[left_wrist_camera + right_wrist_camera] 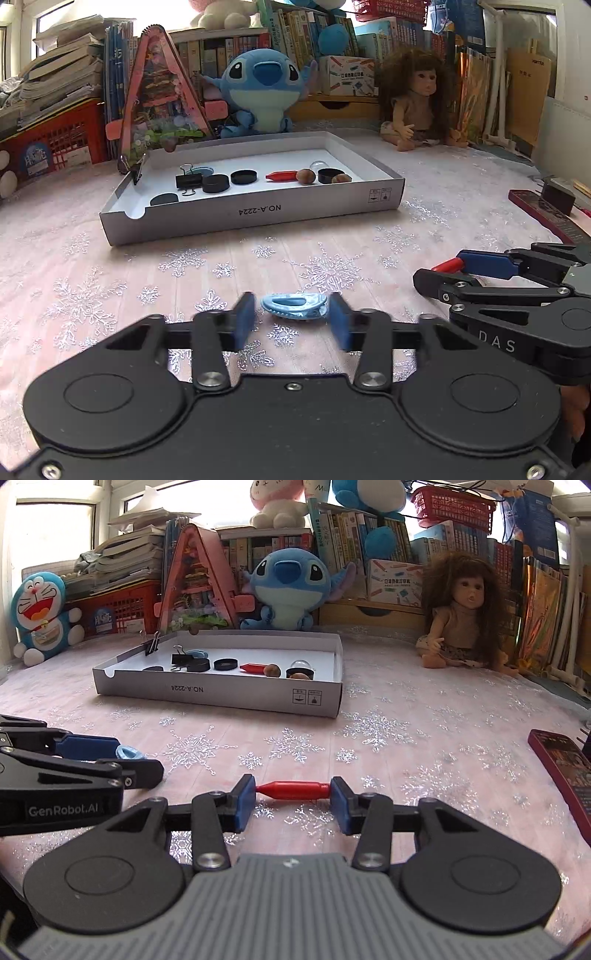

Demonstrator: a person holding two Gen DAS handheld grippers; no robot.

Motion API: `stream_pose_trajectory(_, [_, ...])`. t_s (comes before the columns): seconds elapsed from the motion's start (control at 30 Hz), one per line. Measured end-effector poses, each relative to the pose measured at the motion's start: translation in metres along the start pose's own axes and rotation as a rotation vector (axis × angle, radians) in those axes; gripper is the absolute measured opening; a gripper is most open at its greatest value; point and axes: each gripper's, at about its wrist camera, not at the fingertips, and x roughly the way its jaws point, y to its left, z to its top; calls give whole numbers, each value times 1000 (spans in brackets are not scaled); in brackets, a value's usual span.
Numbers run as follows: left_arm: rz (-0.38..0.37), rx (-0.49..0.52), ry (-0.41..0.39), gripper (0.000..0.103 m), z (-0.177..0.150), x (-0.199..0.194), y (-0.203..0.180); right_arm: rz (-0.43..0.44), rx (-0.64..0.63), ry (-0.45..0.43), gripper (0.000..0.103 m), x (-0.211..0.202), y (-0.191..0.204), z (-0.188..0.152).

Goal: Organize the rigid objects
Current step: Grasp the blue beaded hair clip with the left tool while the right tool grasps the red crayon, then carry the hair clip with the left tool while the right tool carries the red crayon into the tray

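On the snowflake tablecloth (110, 288), in front of the white box (258, 218), both my grippers are down low side by side. My left gripper (291, 317) has the blue clip (293, 305) between its blue pads (245, 317); pads look blurred and sit right at the clip's ends, but I cannot tell if they actually press on it. Right-wrist view shows what the left one barely does: my right gripper (293, 797) is clamped end to end on the red crayon-like piece (293, 790), both pads touching it; from the left wrist only its red tip (448, 265) pokes out past the right fingers (484, 263). Right view also catches the blue clip (129, 754) from the side, beside the left finger (86, 746). Left view gives the better look into the box: black binder clip (188, 181), black caps (216, 183), another red piece (281, 175), nuts (306, 175), all along the middle; front-left notch corner holds one flat black disc (163, 199). Open cloth between grippers and the box front wall. A dark red remote (561, 768) lies near the right edge; the doll (465, 620) and the blue plush (290, 587) sit behind the box.
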Motion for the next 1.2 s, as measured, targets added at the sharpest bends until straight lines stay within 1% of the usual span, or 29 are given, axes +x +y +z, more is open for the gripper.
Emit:
stream_pose_trajectory(0.23, [53,-15,6,36,10,1,4,-4,0,-11,49,3,1,10])
stream_pose_trajectory(0.4, [88,-42,38,36,21,7,12,-14,2,-13,49,7,2,18])
stream_pose_trajectory(0.5, [107,-52,35,36,27,10,16,-19,6,-10,49,10,2,23])
stream_pose_trajectory(0.7, [120,-96,31,36,41,13,31,-29,29,4,49,18,2,36])
stream_pose_trajectory(0.93, [137,-141,15,36,61,20,46,-36,24,-10,49,24,2,51])
stream_pose_trajectory(1.2, [144,-159,7,36,75,29,54,-47,22,-33,49,29,0,64])
